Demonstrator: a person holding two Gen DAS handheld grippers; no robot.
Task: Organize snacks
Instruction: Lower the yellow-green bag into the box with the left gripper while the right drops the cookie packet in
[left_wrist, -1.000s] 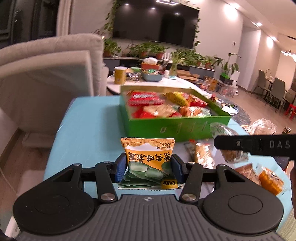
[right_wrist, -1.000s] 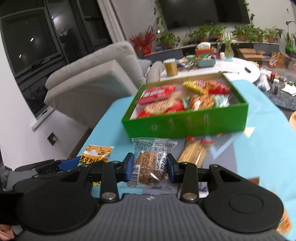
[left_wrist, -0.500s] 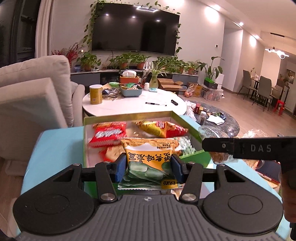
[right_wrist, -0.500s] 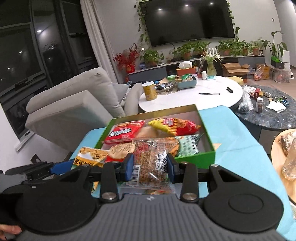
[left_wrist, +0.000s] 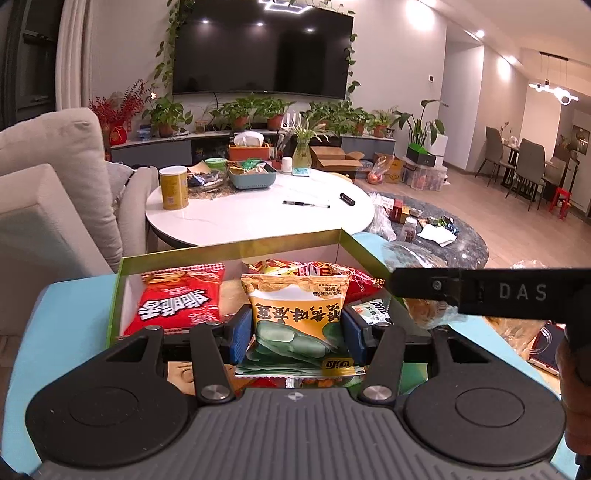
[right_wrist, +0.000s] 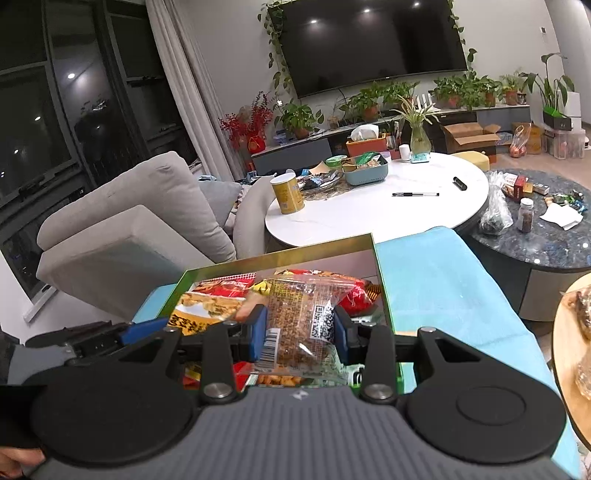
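While poised over the green box (left_wrist: 236, 246) on the blue desk (right_wrist: 439, 273): left tool (left_wrist: 297, 334) clenched on yellow bean packet (left_wrist: 295, 310), right tool (right_wrist: 300, 334) grasping clear-wrapped cake (right_wrist: 295, 325), both above packed snacks.

Black hand-held gripper (left_wrist: 297, 334), blue ribbed pads, silver screws, grey ridged body; "DAS" lettering on the other

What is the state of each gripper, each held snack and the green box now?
left gripper: shut on the yellow snack packet, above the box
right gripper: shut on the clear cookie packet, above the box
green box: open, with snacks inside
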